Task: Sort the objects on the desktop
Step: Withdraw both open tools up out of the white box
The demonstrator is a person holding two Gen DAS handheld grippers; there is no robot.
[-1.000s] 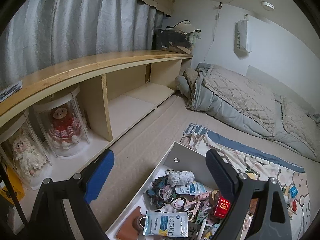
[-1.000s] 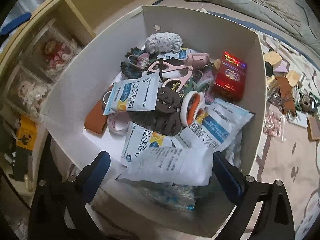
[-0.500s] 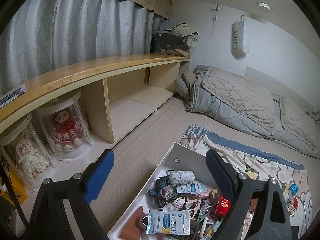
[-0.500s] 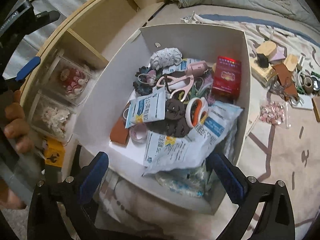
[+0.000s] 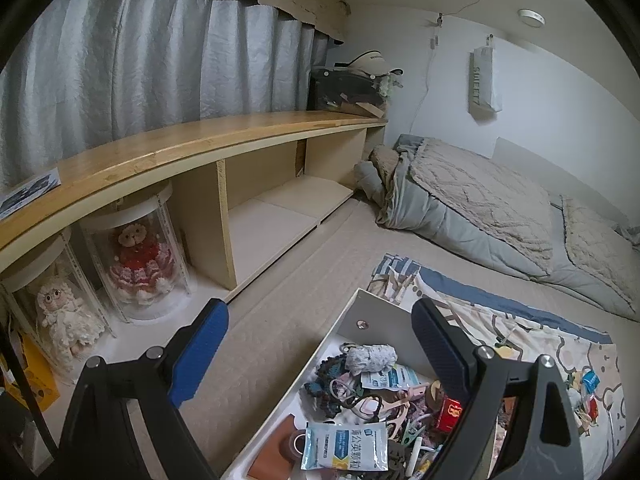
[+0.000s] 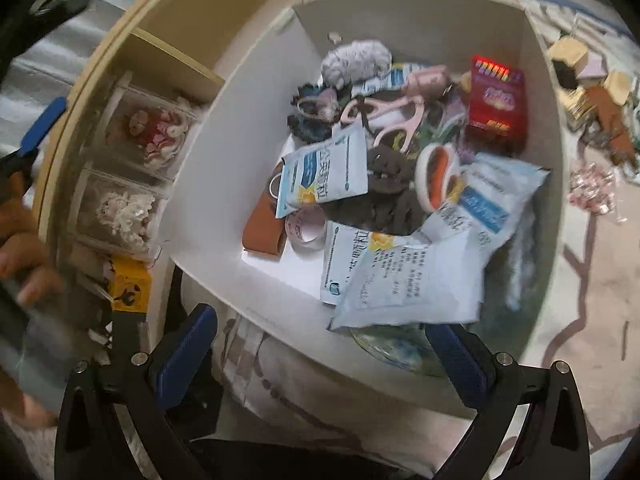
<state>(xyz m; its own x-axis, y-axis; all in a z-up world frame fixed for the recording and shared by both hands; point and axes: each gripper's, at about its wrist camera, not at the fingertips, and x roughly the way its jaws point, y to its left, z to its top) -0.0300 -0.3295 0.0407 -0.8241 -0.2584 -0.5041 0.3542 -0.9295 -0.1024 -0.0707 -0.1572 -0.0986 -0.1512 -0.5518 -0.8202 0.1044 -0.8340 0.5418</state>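
White box (image 6: 224,184); hand-held grippers (image 6: 320,344) wide, empty

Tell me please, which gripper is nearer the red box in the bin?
Right. The right gripper hovers open just over the bin; the left gripper hangs farther back from the red box.

The wide-open right gripper (image 6: 320,354) hangs over the near wall of the white cardboard box (image 6: 224,184), and nothing is between its jaws. Ahead of it, white-and-blue medicine sachets (image 6: 404,276) heap up and fill the box; only the white floor strip (image 6: 280,268) ahead-left is bare. Right of the box, small items (image 6: 592,92) crowd the patterned mat (image 6: 580,312).
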